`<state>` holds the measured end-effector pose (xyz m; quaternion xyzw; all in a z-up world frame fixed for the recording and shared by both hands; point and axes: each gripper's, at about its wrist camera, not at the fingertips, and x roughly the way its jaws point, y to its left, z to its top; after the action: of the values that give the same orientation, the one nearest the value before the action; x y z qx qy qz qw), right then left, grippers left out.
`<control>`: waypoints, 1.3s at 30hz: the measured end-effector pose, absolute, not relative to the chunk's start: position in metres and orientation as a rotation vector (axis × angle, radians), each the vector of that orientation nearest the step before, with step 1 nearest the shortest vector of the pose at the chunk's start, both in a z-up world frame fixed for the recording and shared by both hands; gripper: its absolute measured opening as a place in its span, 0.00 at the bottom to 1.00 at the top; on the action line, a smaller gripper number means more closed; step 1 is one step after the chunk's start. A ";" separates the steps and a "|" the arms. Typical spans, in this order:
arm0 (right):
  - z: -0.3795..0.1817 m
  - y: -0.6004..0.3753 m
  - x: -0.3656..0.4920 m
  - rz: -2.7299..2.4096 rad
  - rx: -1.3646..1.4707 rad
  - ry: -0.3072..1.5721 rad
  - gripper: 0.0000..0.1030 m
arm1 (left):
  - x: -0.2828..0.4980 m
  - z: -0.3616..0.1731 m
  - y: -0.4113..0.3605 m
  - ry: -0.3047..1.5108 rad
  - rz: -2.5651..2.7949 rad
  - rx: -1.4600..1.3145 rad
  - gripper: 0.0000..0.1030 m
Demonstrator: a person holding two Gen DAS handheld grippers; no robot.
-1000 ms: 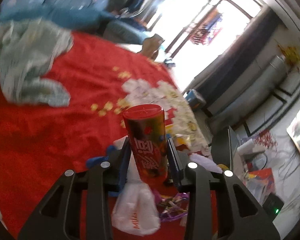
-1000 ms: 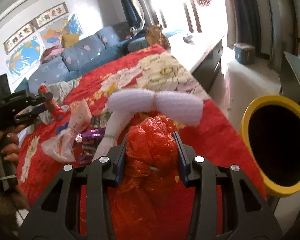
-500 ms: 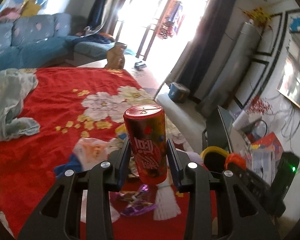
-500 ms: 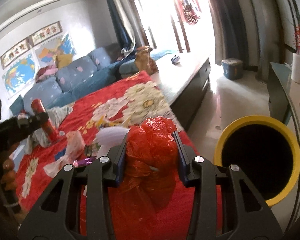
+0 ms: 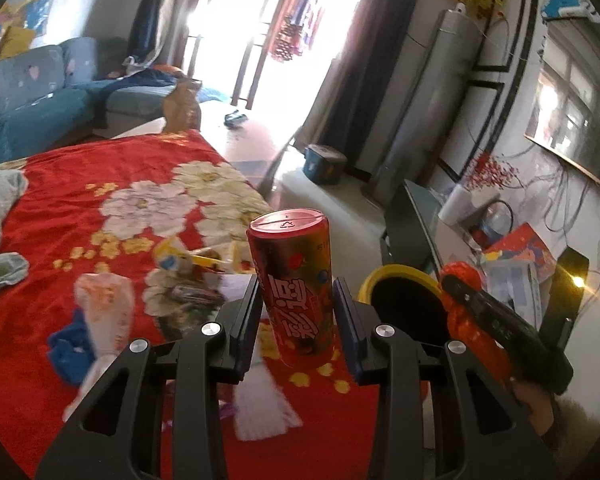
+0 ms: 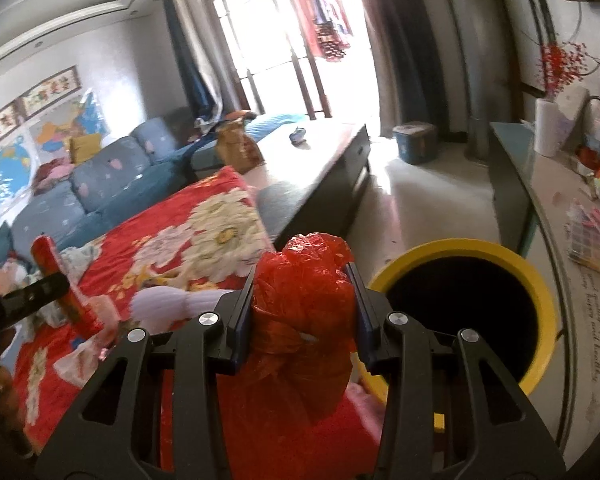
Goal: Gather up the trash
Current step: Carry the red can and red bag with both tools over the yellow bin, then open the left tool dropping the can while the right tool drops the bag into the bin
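Both loads nearer the bin
We've swung the left gripper (image 5: 296, 312), fingers clamping the red can (image 5: 291, 280), and right gripper (image 6: 302, 312), gripping the red bag (image 6: 300, 320), toward the yellow-rimmed bin (image 6: 540, 292).

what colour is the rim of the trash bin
Yellow, around a black inside; the bin shows best in the right wrist view.

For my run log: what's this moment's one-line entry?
left gripper: holds red can | right gripper: holds red bag | yellow bin: nearby
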<state>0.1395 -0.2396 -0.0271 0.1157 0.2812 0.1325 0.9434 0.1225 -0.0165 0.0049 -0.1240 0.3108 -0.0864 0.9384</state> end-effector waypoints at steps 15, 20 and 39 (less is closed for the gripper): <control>-0.046 -0.298 0.154 0.085 0.278 0.576 0.33 | 0.145 -0.006 -0.097 0.661 -0.296 -0.185 0.33; -0.052 -0.317 0.159 0.043 0.309 0.579 0.33 | 0.155 -0.016 -0.122 0.687 -0.327 -0.166 0.33; -0.093 -0.396 0.176 -0.059 0.466 0.632 0.33 | 0.202 -0.066 -0.219 0.803 -0.425 -0.036 0.33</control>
<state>0.1761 -0.3962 -0.0932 0.2272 0.3080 -0.0288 0.9234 0.2022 -0.2186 -0.0657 -0.0175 0.3879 -0.2054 0.8984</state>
